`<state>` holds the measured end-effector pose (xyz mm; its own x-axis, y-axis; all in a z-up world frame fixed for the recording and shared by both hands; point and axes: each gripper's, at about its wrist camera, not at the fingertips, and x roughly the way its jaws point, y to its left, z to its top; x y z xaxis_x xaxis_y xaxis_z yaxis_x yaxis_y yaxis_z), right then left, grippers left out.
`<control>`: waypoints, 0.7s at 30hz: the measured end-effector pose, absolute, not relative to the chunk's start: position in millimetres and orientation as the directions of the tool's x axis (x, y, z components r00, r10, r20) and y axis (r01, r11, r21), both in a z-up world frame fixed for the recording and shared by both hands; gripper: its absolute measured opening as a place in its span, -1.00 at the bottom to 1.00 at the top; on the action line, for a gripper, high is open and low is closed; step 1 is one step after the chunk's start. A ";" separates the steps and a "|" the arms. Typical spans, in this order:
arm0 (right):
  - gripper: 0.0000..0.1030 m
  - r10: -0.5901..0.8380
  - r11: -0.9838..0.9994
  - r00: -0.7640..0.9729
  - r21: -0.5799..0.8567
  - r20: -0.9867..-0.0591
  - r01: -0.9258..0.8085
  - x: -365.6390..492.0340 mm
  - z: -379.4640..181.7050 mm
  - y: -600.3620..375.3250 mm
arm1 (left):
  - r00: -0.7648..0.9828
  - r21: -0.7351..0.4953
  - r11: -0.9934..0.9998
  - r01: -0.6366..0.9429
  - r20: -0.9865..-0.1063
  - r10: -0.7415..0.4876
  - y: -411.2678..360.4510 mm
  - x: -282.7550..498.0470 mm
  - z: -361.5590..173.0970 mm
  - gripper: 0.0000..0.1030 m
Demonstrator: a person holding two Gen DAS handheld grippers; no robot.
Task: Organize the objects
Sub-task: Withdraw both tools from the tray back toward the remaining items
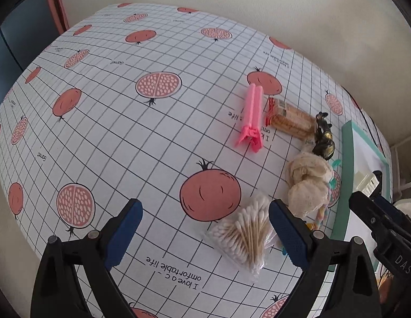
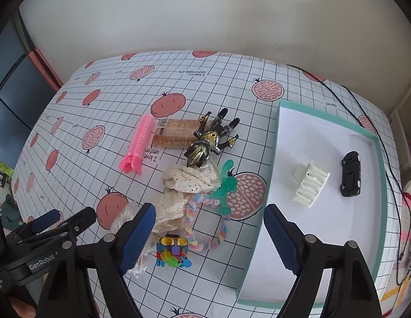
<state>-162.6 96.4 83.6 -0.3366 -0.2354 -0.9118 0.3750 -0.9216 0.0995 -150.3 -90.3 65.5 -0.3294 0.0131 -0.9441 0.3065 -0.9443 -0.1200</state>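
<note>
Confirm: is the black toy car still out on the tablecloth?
No, in the right wrist view the black toy car sits inside the teal-rimmed tray, next to the white comb-like clip.

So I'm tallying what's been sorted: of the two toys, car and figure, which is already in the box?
The black toy car, lying inside the teal-rimmed box beside the cream comb-like piece. The black-and-gold figure still lies on the tablecloth.

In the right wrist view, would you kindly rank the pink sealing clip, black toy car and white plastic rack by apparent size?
1. Pink sealing clip, longest.
2. White plastic rack.
3. Black toy car, smallest, though lens distortion makes the last two close.
</note>
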 end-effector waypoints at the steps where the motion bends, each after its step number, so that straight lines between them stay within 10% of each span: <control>1: 0.62 -0.230 -0.922 -0.327 0.097 -0.917 0.376 -163.2 79.6 95.0 | -0.317 -0.116 -0.948 0.295 -0.948 0.018 -86.9 -150.9 62.0 0.87; 21: 0.27 -0.182 -0.917 -0.203 0.092 -0.962 0.388 -166.0 31.0 85.8 | -0.192 -0.022 -0.983 0.182 -0.981 -0.013 -44.7 -158.6 24.0 0.86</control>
